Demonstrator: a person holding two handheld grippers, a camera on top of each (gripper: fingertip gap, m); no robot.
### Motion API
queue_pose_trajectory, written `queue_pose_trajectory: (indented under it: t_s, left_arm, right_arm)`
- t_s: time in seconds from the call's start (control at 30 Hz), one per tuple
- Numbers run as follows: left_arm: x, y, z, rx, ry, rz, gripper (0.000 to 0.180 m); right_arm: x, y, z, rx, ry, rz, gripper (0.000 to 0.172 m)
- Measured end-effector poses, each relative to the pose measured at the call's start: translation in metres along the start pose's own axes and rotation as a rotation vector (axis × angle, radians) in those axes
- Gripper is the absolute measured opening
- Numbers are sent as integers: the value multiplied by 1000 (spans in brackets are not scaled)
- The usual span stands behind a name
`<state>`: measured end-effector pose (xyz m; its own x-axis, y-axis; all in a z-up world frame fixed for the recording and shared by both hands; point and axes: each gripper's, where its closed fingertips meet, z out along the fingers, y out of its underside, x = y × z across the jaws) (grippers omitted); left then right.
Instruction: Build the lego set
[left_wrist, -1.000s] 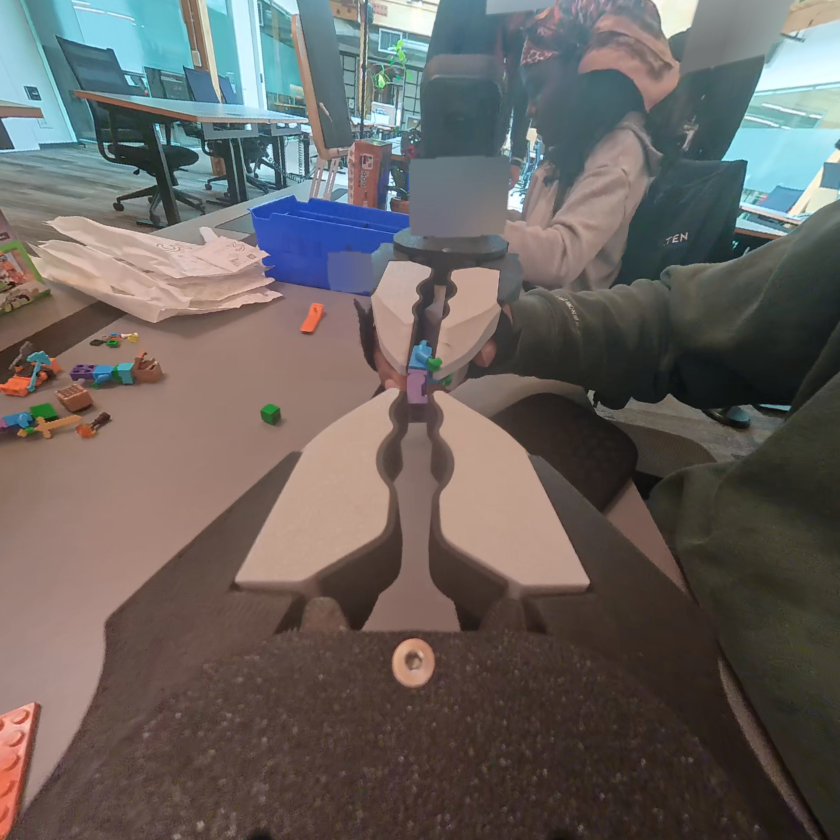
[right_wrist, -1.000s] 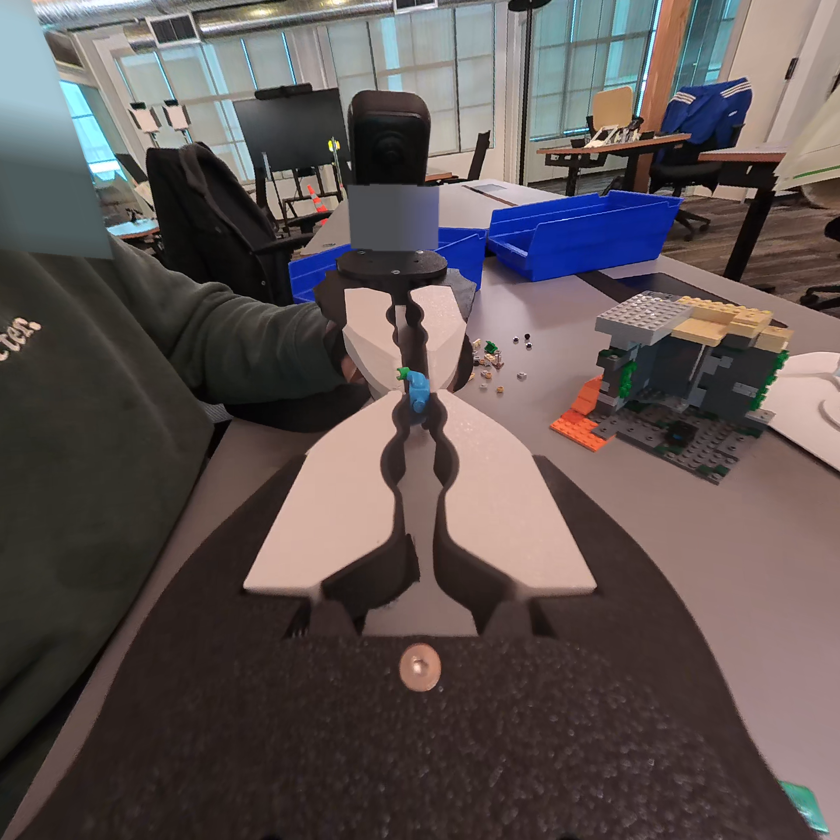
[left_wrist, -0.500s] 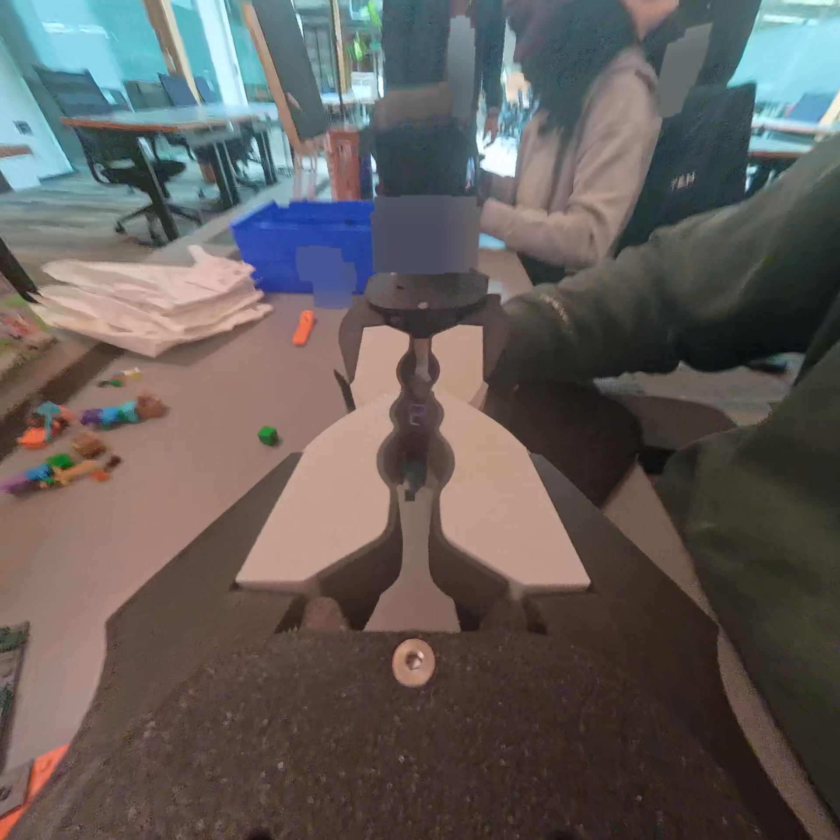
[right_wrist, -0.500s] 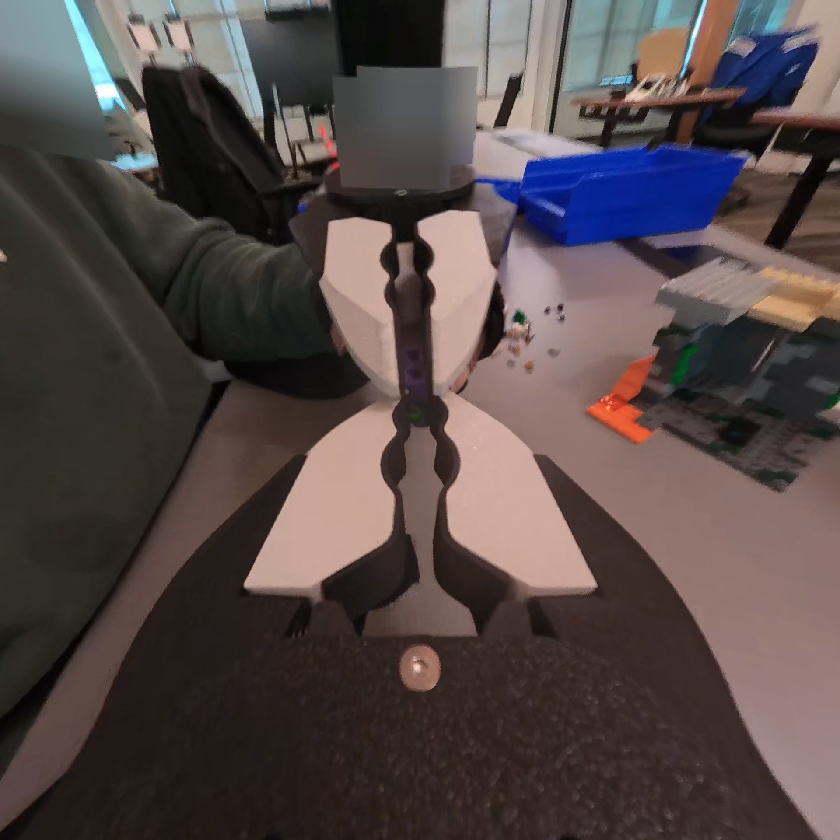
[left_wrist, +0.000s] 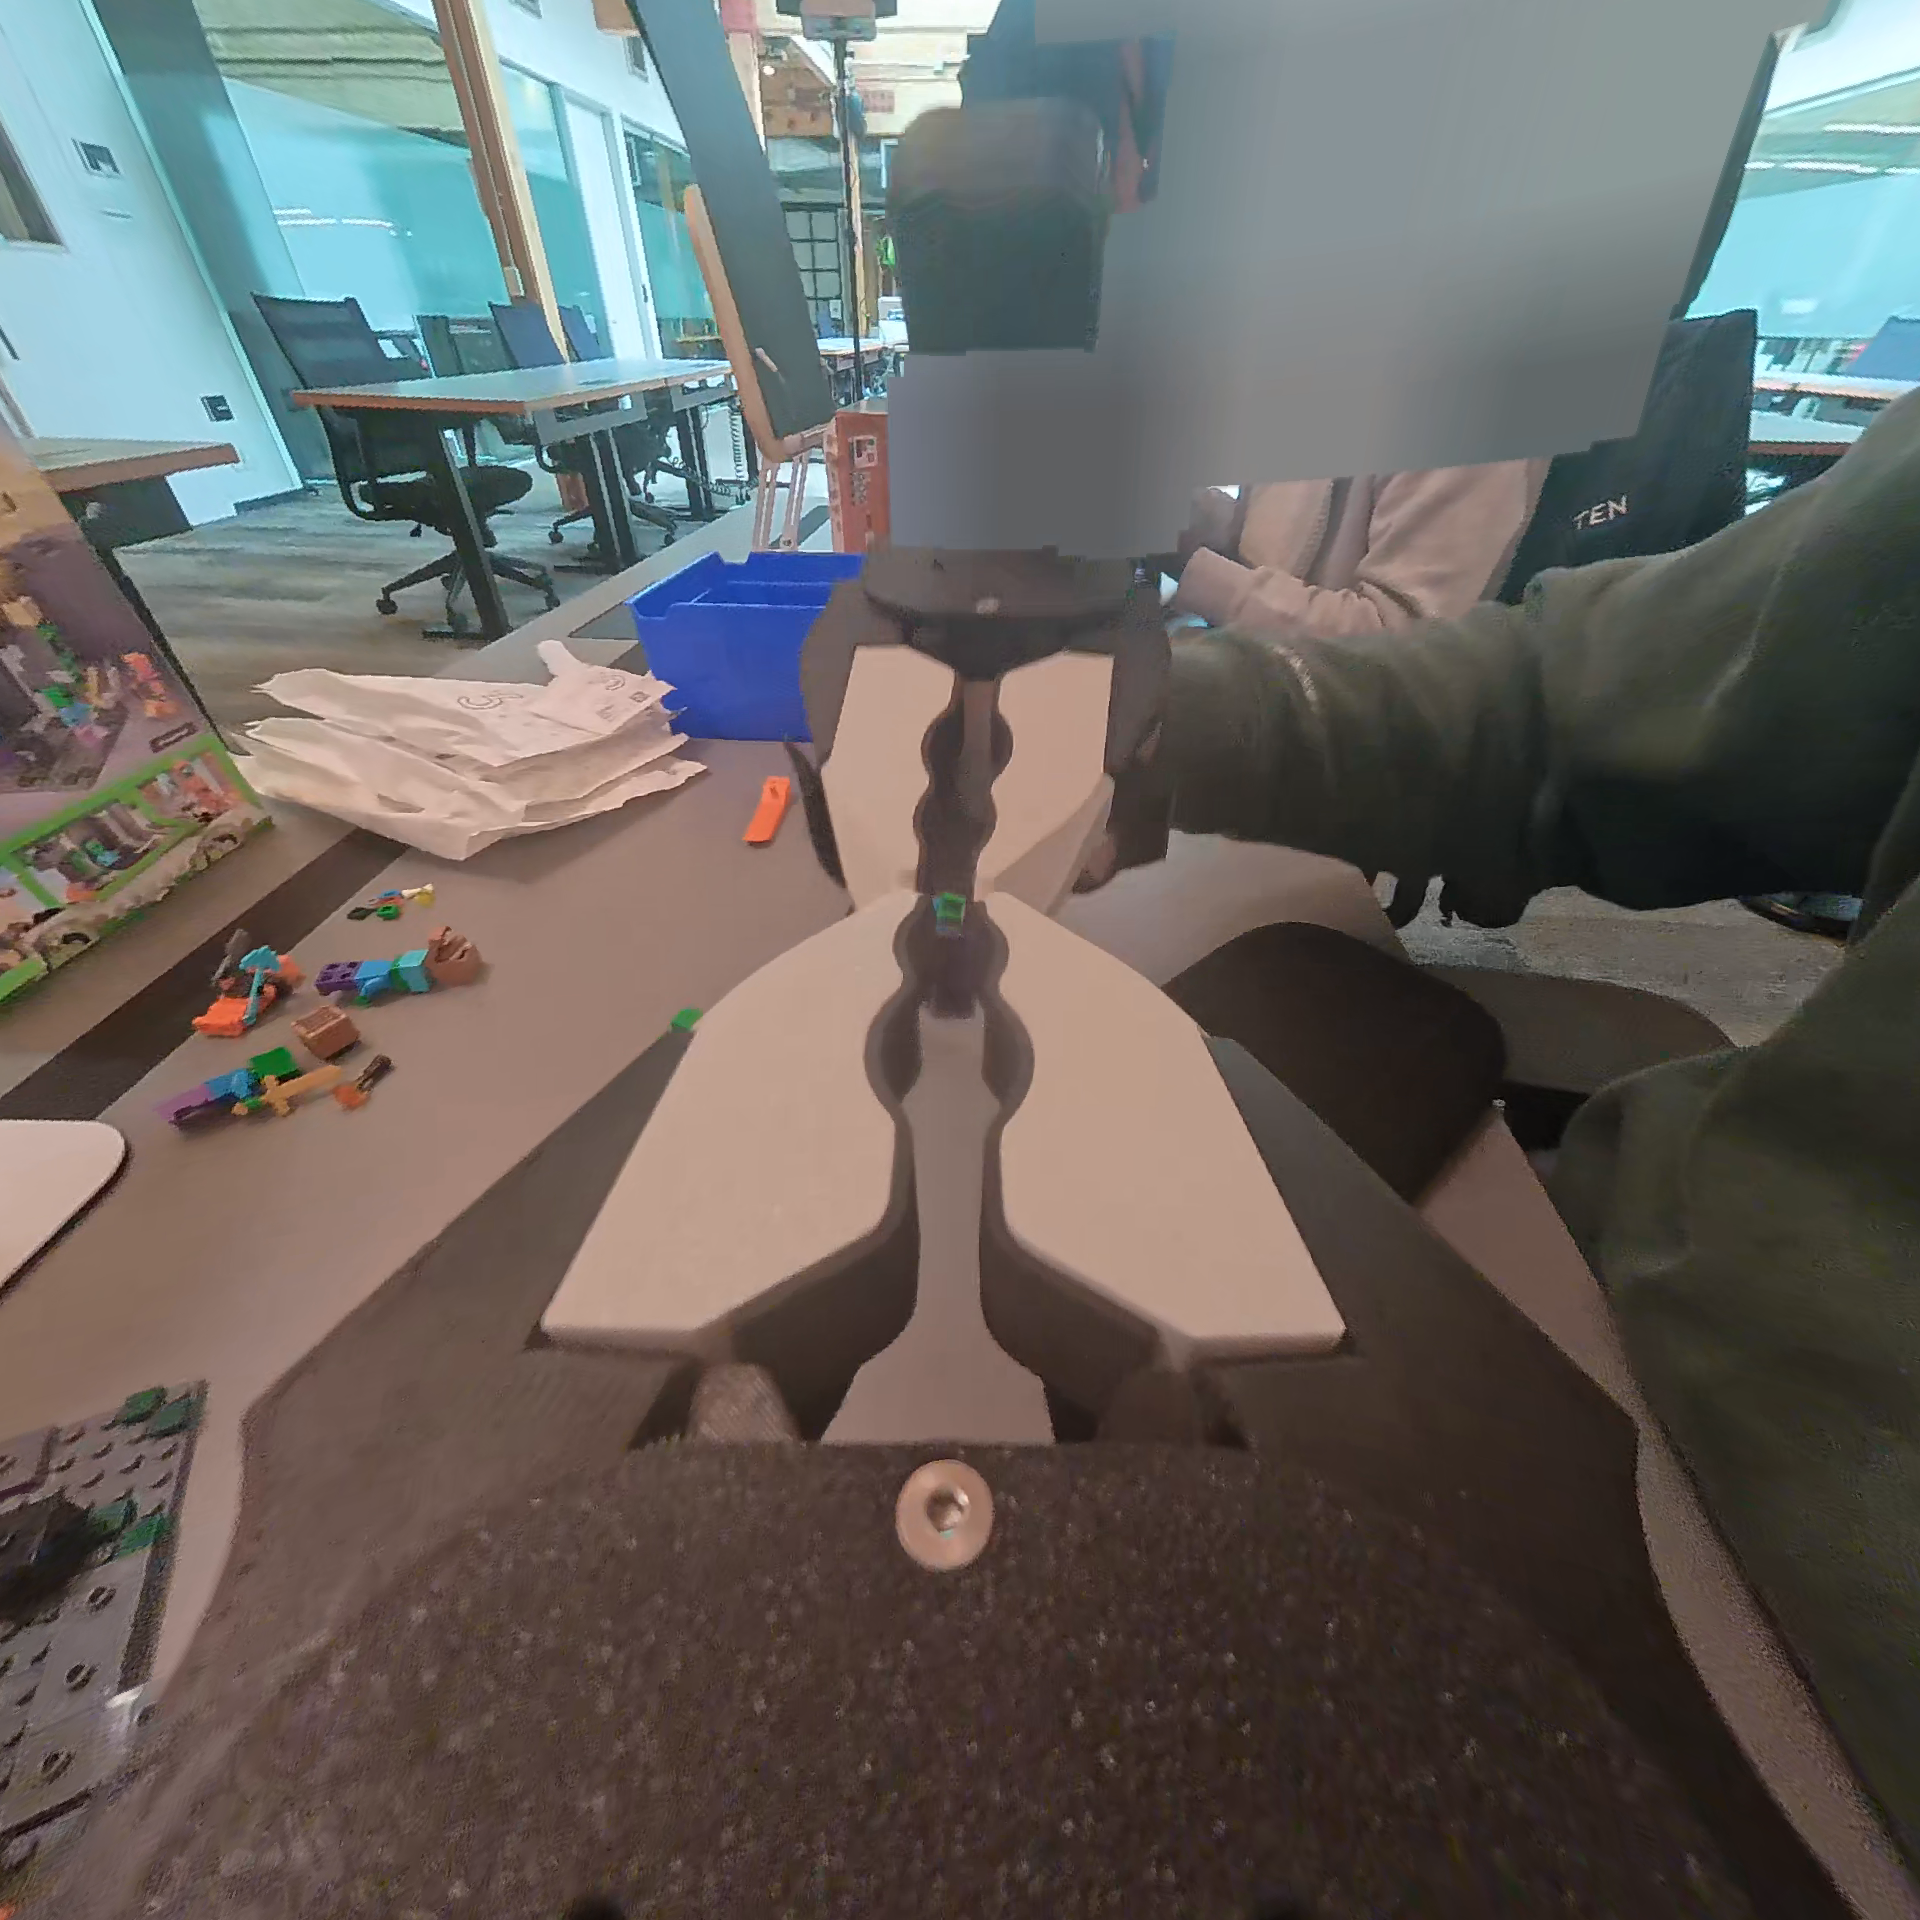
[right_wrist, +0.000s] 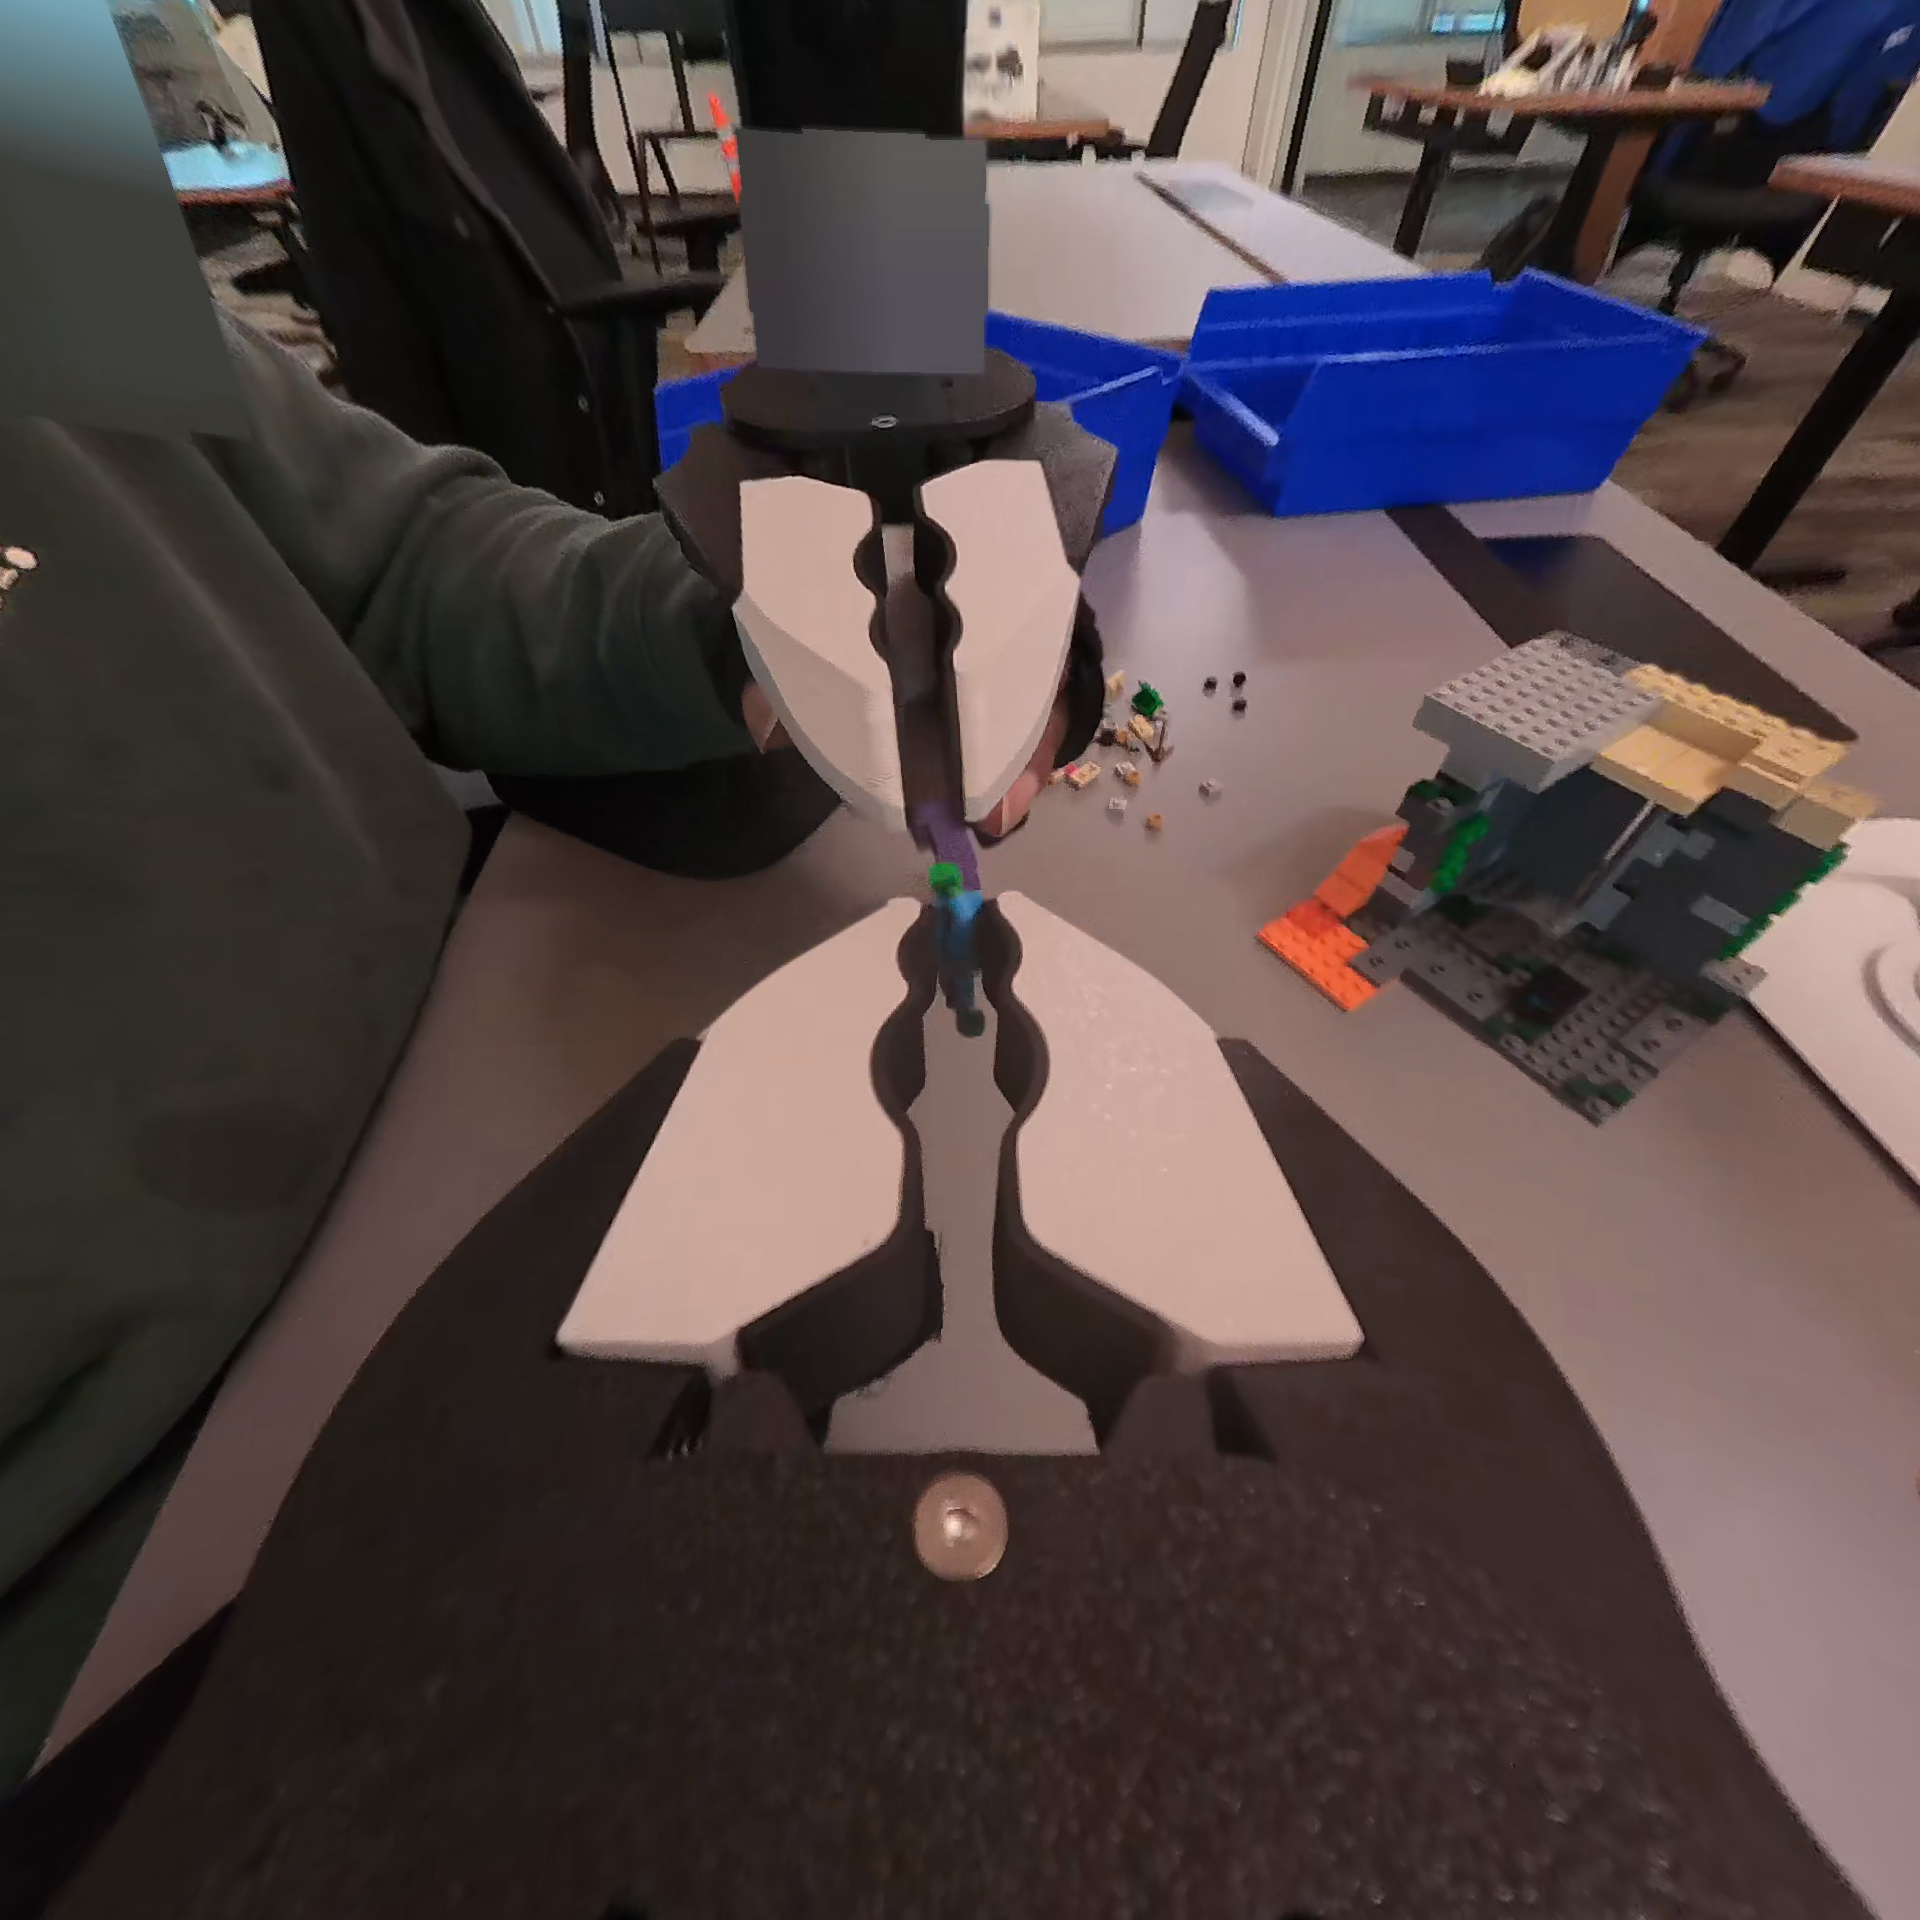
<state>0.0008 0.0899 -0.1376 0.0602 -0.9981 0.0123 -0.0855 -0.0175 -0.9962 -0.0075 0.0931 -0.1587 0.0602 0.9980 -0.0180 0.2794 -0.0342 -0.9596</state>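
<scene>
Plastic, light and stiff, the toy figure (right_wrist: 958, 935) hangs above the table edge, left of the brick building (right_wrist: 1590, 862); right gripper (right_wrist: 956, 914) pinches its blue torso, left gripper (right_wrist: 940, 821) its purple legs; the joint probably separates easily.

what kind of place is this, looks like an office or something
Probably an open-plan office: rows of desks with black swivel chairs, glass partition walls, and a grey worktable strewn with toy bricks.
</scene>
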Motion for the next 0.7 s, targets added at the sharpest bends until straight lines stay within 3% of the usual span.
queue_pose_trajectory:
  t_s: [0.03, 0.3, 0.47, 0.57, 0.7]
  left_arm:
    - [-2, 1, -1, 3, -7, -4, 0]
    - [-4, 2, -8, 8, 3, 9, 0]
    - [-6, 21, 0, -129, -38, 92, 23]
    - [0, 25, 7, -128, -22, 83, 11]
    - [6, 29, 8, -147, 14, 87, 10]
  right_arm:
    - [2, -1, -3, -26, 9, -3, 8]
    - [4, -2, -7, -158, 19, 4, 8]
    - [2, 0, -8, -248, -2, 22, 8]
    - [0, 6, -6, -340, -1, -14, 8]
    - [-5, 10, -6, -365, -33, -32, 8]
